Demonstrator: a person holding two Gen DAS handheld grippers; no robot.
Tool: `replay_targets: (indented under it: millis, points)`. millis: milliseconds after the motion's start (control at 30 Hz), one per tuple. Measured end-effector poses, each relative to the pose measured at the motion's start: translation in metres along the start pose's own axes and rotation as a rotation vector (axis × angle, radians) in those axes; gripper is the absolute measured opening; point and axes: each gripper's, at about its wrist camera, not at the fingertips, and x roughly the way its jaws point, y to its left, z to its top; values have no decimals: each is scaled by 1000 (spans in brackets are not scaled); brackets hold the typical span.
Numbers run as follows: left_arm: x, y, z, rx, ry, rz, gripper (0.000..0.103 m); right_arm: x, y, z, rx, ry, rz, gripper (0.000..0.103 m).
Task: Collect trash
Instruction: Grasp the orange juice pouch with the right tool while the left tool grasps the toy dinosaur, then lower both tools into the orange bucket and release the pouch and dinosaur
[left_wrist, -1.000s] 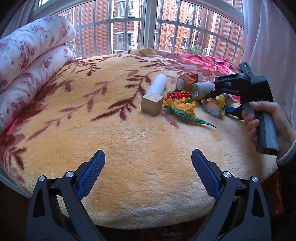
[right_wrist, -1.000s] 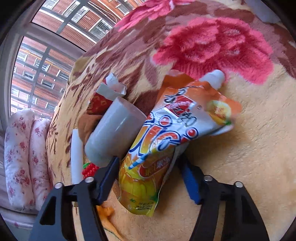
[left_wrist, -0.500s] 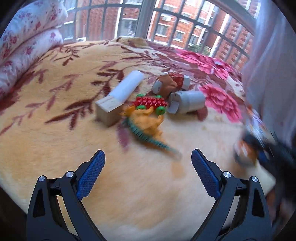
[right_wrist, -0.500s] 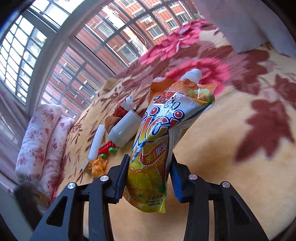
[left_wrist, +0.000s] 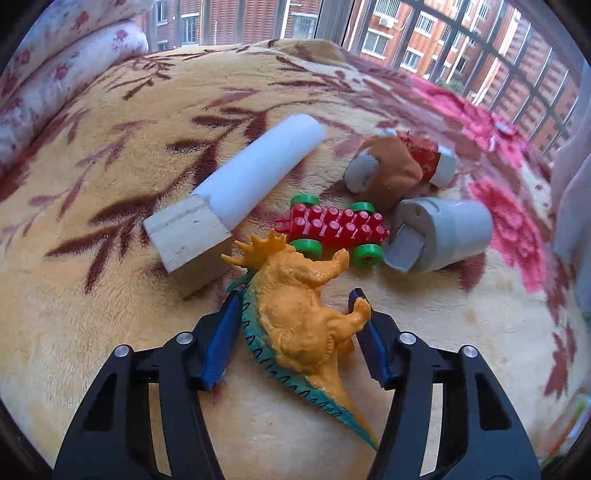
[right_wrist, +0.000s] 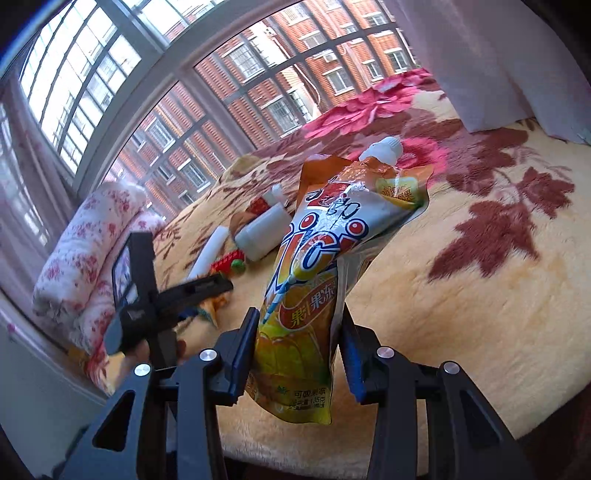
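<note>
An orange jelly drink pouch is held clamped between the fingers of the right gripper, raised clear of the plush blanket. The left gripper is set around an orange toy dinosaur lying on the blanket; whether its blue pads grip the dinosaur cannot be told. Just beyond the dinosaur are noted a wooden block, a white roll, a red studded toy car and a grey bottle.

A bed (plush floral blanket) carries 1 wooden block, white roll, toy dinosaur, grey cup.
</note>
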Motion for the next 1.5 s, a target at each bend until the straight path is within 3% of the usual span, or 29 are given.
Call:
replay_targets:
  millis: [100, 233, 433, 733, 967, 1133, 1300, 1500]
  points:
    - [-23, 10, -7, 41, -50, -79, 32, -2, 8, -14, -32, 7, -5, 42]
    - [-58, 21, -20, 117, -131, -99, 32, -8, 22, -24, -85, 1, -14, 42]
    - [-74, 38, -30, 158, -165, -141, 32, -8, 35, -28, -100, 5, -10, 42]
    - [-117, 52, -90, 308, -299, -164, 32, -36, 52, -44, -194, -48, -40, 42]
    - [-176, 59, -141, 387, -389, -146, 32, -52, 74, -67, -281, -25, -13, 42]
    - [-198, 75, -175, 379, -349, -155, 32, -69, 90, -92, -338, -4, 2, 42]
    - [-196, 90, -204, 367, -293, -157, 32, -80, 104, -132, -418, 20, -17, 42]
    - [-185, 102, -233, 347, -220, -161, 32, -73, 106, -183, -490, 108, -64, 42]
